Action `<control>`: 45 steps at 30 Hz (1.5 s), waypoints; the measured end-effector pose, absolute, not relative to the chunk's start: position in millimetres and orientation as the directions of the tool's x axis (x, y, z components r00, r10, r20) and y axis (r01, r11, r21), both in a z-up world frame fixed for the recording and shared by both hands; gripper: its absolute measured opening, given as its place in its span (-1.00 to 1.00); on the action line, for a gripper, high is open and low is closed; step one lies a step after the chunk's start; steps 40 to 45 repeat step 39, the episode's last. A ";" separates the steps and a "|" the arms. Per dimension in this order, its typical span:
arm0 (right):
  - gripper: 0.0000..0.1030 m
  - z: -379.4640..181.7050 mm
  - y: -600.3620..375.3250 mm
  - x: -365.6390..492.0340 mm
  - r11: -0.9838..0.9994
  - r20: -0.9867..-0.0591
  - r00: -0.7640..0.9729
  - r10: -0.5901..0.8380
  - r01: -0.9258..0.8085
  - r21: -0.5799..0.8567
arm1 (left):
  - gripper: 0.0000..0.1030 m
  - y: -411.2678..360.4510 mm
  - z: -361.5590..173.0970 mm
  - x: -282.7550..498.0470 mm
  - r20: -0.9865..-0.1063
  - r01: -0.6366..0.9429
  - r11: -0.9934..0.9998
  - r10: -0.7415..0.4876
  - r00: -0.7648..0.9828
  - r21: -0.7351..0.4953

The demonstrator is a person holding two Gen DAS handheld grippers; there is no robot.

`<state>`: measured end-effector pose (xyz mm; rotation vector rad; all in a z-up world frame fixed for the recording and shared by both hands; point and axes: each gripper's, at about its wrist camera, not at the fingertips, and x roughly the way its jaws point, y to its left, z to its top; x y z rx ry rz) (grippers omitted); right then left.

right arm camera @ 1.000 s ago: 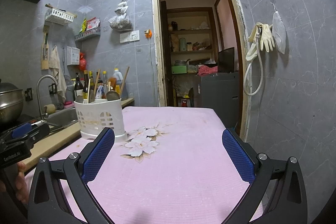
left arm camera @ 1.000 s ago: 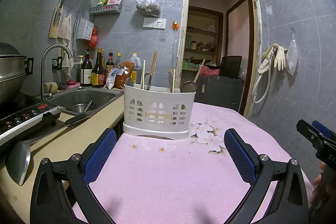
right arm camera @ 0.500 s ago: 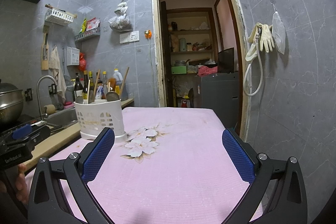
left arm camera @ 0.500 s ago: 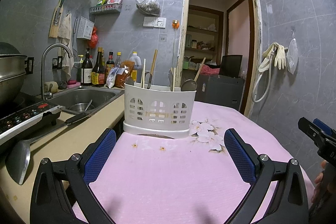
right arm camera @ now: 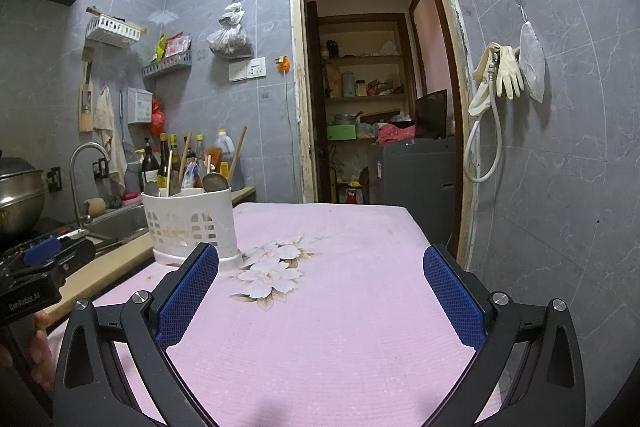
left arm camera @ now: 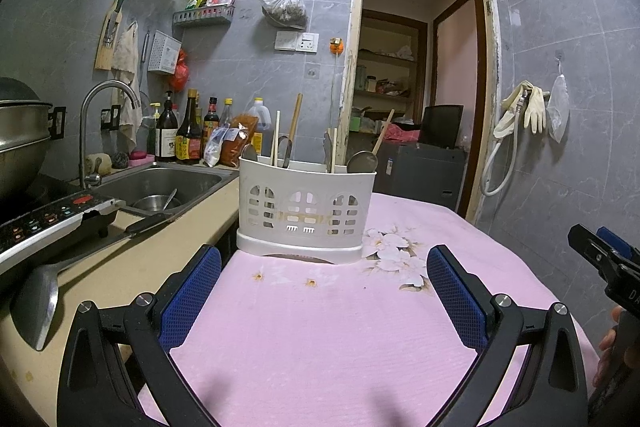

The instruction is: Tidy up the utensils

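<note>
Left gripper (left arm camera: 324, 281): jaws spread wide, nothing between the blue pads, hovering low over the pink flower-print tabletop (left arm camera: 328, 339) at the bottom of the left wrist frame.
Right gripper (right arm camera: 320, 281): same deal, jaws released and empty, sitting bottom centre of the right wrist frame.
Caddy: white plastic slotted utensil holder (left arm camera: 306, 213) stands upright just above centre in the left view, at the tabletop's far left edge, right beside the beige counter; in the right view it's at middle left (right arm camera: 192, 227).
Utensils: wooden chopsticks (left arm camera: 275, 139), a wooden-handled metal spoon (left arm camera: 362, 161) and a few more handles poke up out of the holder.
Stray one: a grey metal ladle (left arm camera: 38, 301) lies flat on the counter, lower left of the left frame, well apart from the holder.
Sink: steel basin (left arm camera: 160, 183) at middle left, a bowl inside.
</note>
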<state>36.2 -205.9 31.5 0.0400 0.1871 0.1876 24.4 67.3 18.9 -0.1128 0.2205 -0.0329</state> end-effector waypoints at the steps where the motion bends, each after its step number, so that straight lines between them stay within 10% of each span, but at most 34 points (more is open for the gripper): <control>1: 1.00 31.2 -206.2 36.7 0.982 -0.182 0.965 0.189 -0.182 0.059 | 0.96 67.3 19.0 24.7 -0.217 0.020 0.993 -0.045 0.975 -0.114; 45: 1.00 31.9 -204.1 37.9 0.982 -0.185 0.965 0.187 -0.180 0.055 | 0.96 66.7 10.0 29.9 -0.231 0.023 0.996 -0.043 0.972 -0.092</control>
